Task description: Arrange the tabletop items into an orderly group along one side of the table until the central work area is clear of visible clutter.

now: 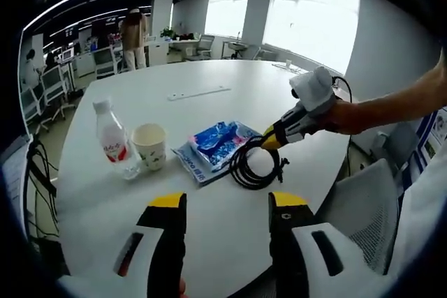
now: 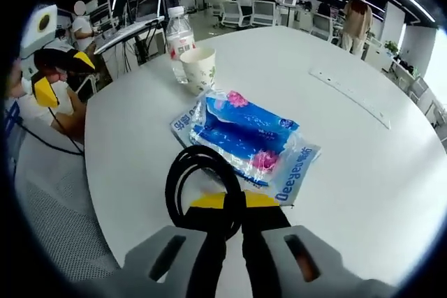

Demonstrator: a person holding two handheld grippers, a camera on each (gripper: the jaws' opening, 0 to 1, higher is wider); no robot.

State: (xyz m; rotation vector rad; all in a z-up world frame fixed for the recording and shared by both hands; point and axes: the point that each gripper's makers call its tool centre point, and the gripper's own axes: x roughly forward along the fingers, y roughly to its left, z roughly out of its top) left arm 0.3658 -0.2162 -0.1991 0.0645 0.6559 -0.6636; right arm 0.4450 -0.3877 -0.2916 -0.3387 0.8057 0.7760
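Observation:
On the round white table (image 1: 279, 88) lie a clear water bottle (image 1: 112, 139) with a red label, a paper cup (image 1: 150, 146) beside it, and blue tissue packs (image 1: 216, 146). A coiled black cable (image 1: 255, 163) rests by the packs, with my right gripper (image 1: 269, 137) shut on it, held by a hand from the right. My left gripper (image 1: 228, 202) hovers open near the table's front edge, nothing between its jaws. In the right gripper view, my right gripper (image 2: 234, 202) pinches the cable loop (image 2: 183, 169) just before the blue packs (image 2: 244, 134); cup (image 2: 198, 68) and bottle (image 2: 179, 33) stand beyond. The left gripper (image 2: 63, 75) shows far left.
A long white strip (image 1: 199, 93) (image 2: 349, 92) lies toward the far side of the table. Grey mesh chairs (image 1: 363, 200) (image 2: 56, 193) stand at the table's edge. Desks, chairs and people (image 1: 133, 33) are in the office behind.

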